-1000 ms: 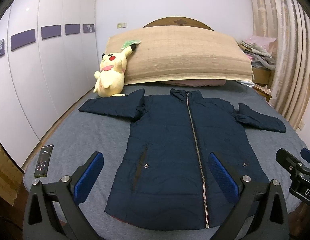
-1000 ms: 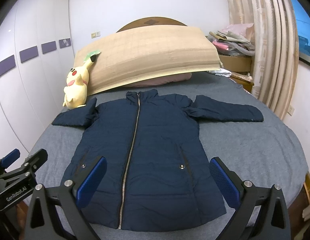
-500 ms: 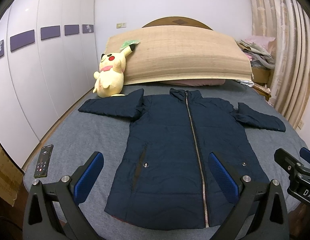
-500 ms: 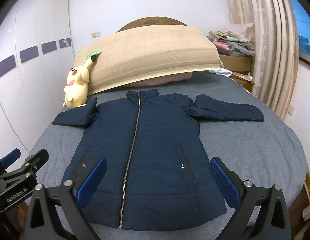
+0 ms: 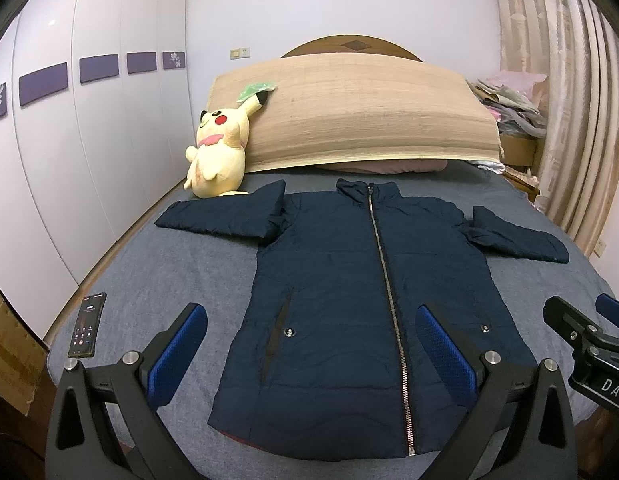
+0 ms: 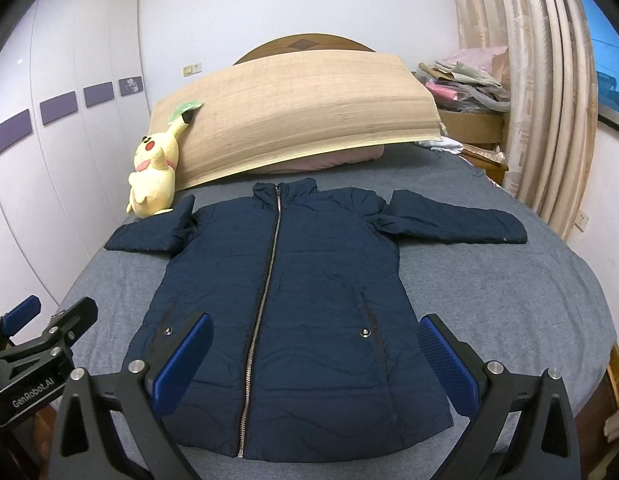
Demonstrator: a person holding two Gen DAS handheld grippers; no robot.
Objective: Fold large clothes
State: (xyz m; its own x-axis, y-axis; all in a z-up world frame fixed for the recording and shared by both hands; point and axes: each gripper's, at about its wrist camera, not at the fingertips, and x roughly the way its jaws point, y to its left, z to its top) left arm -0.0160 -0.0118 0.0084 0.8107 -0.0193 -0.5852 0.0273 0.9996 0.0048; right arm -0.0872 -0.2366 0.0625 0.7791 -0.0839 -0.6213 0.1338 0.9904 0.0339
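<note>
On bed [image 5: 157, 280]: navy jacket [image 5: 349, 300] flat; zipped; sleeves spread

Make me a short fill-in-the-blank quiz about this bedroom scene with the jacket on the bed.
1. The navy jacket lies flat on the bed with its zipper ____.
2. The plush toy beside the jacket's sleeve is mostly ____ in colour.
3. The phone lies near the bed's ____ edge.
4. Both the left hand-held gripper and right hand-held gripper have their jaws ____.

Missing words: closed; yellow; left; open

Navy jacket [image 6: 309, 300] flat on grey bed [image 6: 509, 300], wide-spread right claw [image 6: 313, 364] above hem.
</note>
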